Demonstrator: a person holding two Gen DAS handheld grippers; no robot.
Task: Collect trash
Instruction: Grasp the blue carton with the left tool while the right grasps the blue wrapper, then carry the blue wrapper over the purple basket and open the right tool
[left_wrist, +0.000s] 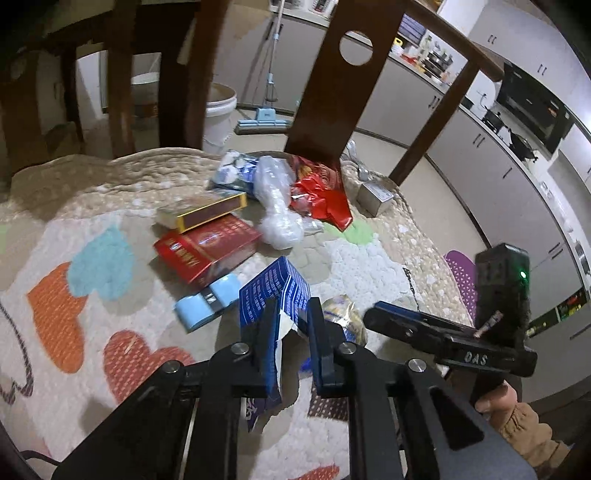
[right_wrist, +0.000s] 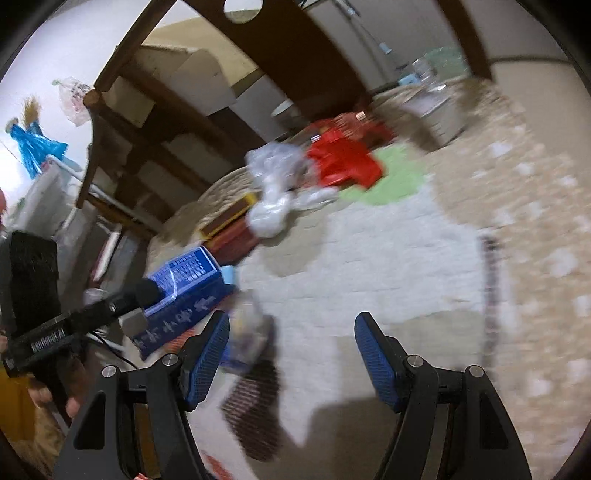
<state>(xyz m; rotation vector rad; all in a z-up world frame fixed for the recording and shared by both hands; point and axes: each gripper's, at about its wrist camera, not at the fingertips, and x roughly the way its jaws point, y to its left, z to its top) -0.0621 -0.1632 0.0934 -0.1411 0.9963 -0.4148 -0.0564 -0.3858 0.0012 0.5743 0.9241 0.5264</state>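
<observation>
My left gripper is shut on a blue printed carton, held just above the quilted table cover; the carton also shows in the right wrist view. My right gripper is open and empty, its left finger next to a crumpled snack wrapper, which also shows in the left wrist view. Further back lie a red box, a yellow-edged box, a clear plastic wrap, red packaging and a blue-white wrapper.
A light blue roll lies by the red box. A small grey box sits near the far table edge. Wooden chairs stand behind the table. A white bucket and a mop are on the floor beyond.
</observation>
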